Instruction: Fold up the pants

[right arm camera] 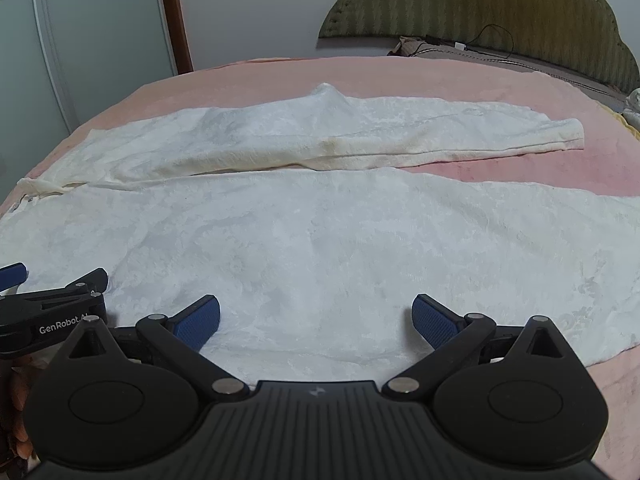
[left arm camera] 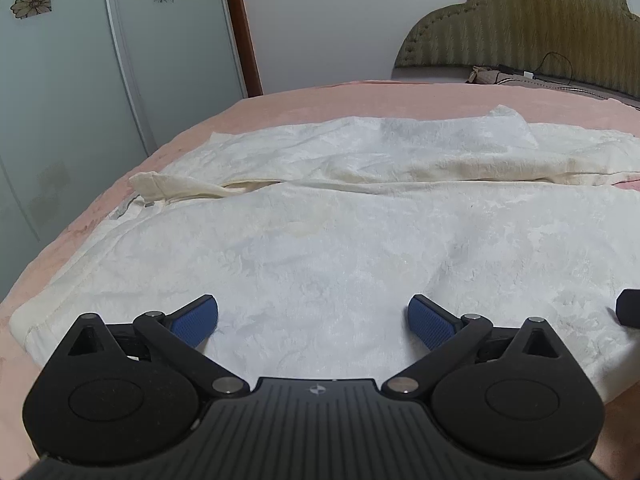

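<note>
Closest in, both grippers sit low over the near edge of the pants, side by side. The left gripper has its blue-padded fingers spread wide with nothing between them, just hovering over the white fabric near what looks like the waistband end; the right wrist view catches it again at the left edge. The right gripper is the same deal, spread wide apart, pads empty, parked over the middle of the near leg. Can't really tell if the fingertips are touching the cloth or floating just above it. The pants are white with a faint embossed pattern, laid out flat and lengthwise across the bed, which has a pink blanket on it. The near leg is wide and fairly smooth. The far leg runs alongside it, a bit more rumpled, with a little peak sticking up in the middle and some yellowish staining along its near edge, and its cuff ends on the right with pink blanket showing between the two legs. Beyond that there's an olive padded headboard with a black cable at its base, and frosted wardrobe doors with flower decals off to the left.
</note>
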A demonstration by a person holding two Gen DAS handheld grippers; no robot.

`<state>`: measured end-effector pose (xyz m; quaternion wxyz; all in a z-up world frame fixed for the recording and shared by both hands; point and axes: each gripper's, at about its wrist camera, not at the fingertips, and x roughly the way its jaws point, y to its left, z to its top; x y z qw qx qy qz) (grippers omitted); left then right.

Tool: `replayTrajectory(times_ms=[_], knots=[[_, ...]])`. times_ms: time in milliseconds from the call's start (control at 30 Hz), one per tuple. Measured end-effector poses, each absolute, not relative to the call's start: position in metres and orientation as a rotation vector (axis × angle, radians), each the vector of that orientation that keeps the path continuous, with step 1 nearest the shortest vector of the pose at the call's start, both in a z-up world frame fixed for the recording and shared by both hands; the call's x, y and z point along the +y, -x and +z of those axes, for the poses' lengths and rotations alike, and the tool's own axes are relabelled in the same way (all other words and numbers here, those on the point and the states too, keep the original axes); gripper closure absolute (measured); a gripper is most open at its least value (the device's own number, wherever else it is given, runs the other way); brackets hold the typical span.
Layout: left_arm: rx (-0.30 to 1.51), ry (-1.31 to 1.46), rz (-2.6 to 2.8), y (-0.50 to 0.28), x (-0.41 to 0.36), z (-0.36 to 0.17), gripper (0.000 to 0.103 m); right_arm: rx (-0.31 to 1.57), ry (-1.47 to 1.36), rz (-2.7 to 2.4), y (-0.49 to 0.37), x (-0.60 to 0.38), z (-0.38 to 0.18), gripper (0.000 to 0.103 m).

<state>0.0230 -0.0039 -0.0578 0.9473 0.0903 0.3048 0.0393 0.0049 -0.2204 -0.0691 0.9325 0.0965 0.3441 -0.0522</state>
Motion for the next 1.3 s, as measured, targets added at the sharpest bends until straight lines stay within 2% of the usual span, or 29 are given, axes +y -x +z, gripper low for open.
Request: replayTrajectory(times_ms=[1300], knots=[[0.638, -0.131, 0.068, -0.0249, 0.0019, -0.0584, 0.000, 0.720, -0.193, -0.123, -0.0090, -0.2188, -0.0769, 0.000]])
